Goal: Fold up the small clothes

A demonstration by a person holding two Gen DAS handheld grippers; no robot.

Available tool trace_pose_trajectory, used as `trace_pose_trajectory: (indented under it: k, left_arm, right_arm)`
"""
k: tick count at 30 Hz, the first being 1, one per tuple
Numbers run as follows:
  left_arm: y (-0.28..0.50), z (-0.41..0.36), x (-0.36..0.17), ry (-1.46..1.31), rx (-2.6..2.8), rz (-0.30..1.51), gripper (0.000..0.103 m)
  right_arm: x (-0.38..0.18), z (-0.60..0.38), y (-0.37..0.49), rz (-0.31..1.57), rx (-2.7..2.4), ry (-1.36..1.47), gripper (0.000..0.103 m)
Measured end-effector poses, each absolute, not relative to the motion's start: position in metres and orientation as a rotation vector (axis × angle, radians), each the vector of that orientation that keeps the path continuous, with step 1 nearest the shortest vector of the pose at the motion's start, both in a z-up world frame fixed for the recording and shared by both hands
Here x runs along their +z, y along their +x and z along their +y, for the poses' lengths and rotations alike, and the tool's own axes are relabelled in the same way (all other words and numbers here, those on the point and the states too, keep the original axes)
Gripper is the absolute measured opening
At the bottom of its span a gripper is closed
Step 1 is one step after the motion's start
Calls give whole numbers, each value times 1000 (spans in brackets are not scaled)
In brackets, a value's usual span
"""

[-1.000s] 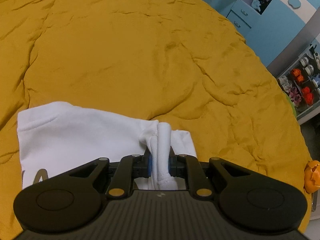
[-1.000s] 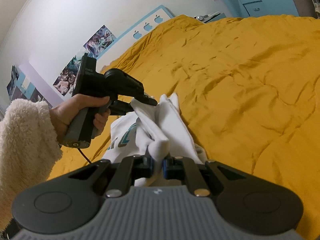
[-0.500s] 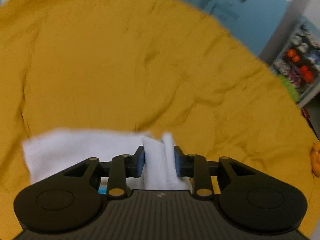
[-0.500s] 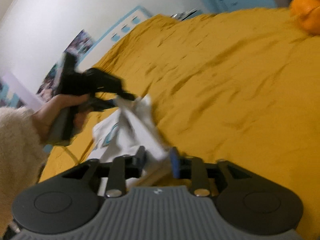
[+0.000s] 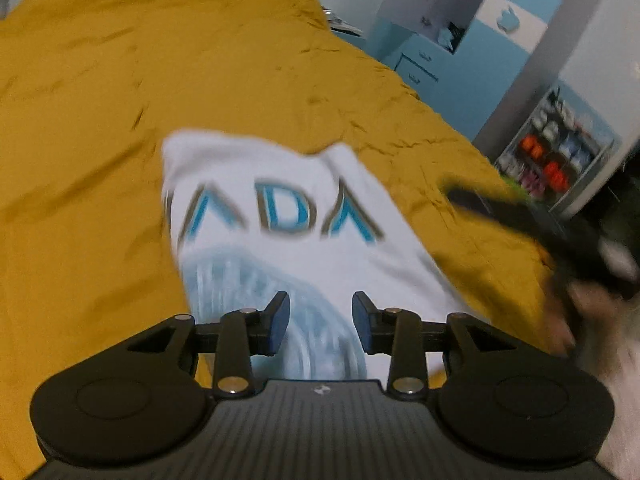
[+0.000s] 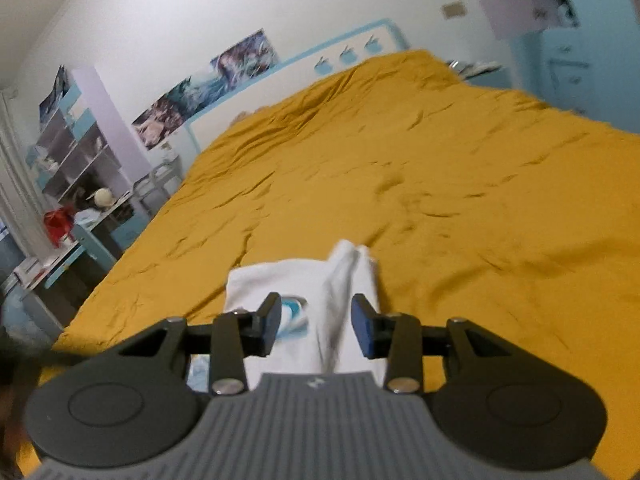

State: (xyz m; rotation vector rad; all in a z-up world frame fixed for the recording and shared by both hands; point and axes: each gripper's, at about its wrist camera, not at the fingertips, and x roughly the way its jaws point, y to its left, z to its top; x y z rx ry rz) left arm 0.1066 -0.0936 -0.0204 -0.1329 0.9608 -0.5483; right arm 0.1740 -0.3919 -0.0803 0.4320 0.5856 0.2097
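A white small shirt (image 5: pixel 280 256) with blue letters and a pale blue print lies flat on the yellow bedspread (image 5: pixel 120 128). My left gripper (image 5: pixel 320 320) hovers over its near part; its jaws are opening, with nothing pinched between them. In the right wrist view the same shirt (image 6: pixel 280 280) lies folded, with a raised ridge of cloth. My right gripper (image 6: pixel 316 324) is just above it, jaws opening; the ridge shows in the gap but the pads do not press on it. The right gripper (image 5: pixel 500 216) and a hand appear blurred at the left wrist view's right edge.
Blue cabinets and a shelf of colourful items (image 5: pixel 552 160) stand past the bed's right edge. A desk and shelves (image 6: pixel 80 220) stand left of the bed, and posters (image 6: pixel 200 88) hang on the white wall behind the headboard. The yellow bedspread (image 6: pixel 440 180) stretches wide beyond the shirt.
Both grippers have let go of the white cloth they pinched and stand open. The left gripper swung away, so the shirt's printed face now shows; it has left the right wrist view.
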Motion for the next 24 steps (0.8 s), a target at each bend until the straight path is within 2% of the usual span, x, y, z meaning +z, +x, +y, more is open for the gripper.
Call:
trace_pose_trajectory:
  k: [2, 9, 14, 15, 16, 17, 21, 24]
  left_arm:
    - [102, -87, -31, -186, -540, 968, 42]
    - [112, -80, -70, -287, -508, 1019, 41]
    - [101, -80, -90, -318, -495, 1018, 41]
    - [100, -80, -93, -318, -492, 1016, 41]
    - [95, -79, -94, -319, -489, 1010, 41]
    - [93, -79, -96, -321, -487, 1003, 41]
    - [88, -82, -96, -319, -475, 995, 41]
    - [86, -88, -97, -288, -466, 987, 42]
  right_arm:
    - [-84, -386, 206, 639, 203, 380, 39]
    - [-118, -359, 282, 817, 166, 350, 38]
    - [-138, -356, 307, 842, 128, 371, 40]
    - [-140, -356, 309, 836, 132, 380, 36]
    - [-138, -357, 311, 823, 133, 387, 26]
    - [-136, -358, 314, 826, 148, 391, 5]
    - [-128, -361, 317, 796, 129, 350, 3]
    - [-154, -373, 328, 850, 112, 376, 5]
